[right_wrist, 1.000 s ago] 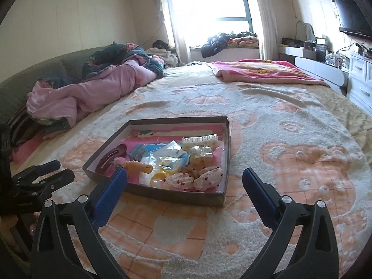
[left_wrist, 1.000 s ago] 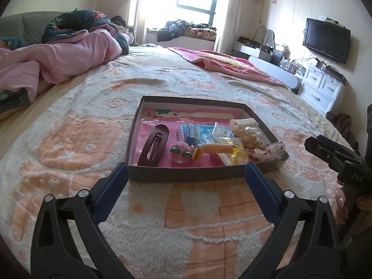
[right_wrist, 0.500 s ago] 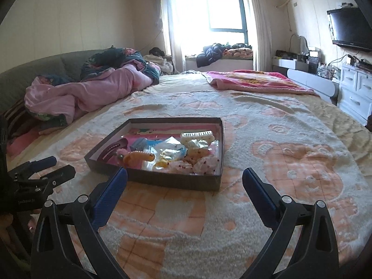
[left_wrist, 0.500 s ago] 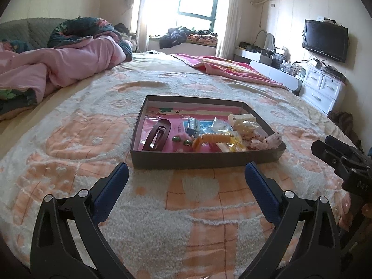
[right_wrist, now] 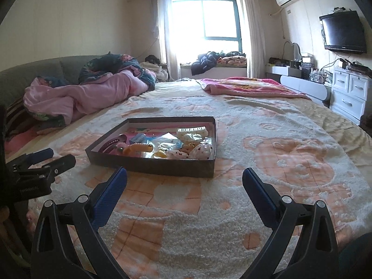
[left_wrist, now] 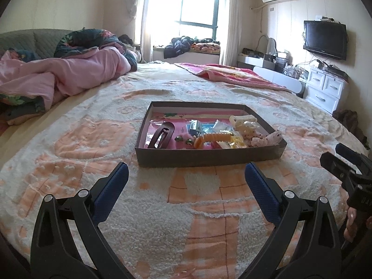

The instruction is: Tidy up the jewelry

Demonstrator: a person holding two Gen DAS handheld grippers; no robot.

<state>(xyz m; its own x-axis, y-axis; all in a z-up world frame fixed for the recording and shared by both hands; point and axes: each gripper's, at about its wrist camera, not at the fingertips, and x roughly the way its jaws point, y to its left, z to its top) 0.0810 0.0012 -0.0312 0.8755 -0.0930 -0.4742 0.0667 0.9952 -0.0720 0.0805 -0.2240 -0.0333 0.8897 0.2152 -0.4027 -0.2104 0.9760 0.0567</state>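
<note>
The shallow box [left_wrist: 209, 155] of jewelry lies flat on the bedspread [left_wrist: 69, 144], long axis crosswise. The left gripper [left_wrist: 186, 172] and right gripper [right_wrist: 184, 174] hover before it, jaws spread wide, holding nothing

bed [left_wrist: 69, 144] fleecy blanket | window [right_wrist: 204, 21] bright | wall TV [left_wrist: 325, 39] | white drawers [right_wrist: 351, 93]

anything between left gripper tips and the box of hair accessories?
Nothing. In the left wrist view only bare fleecy bedspread lies between the open left gripper and the near wall of the box. The right wrist view agrees.
</note>
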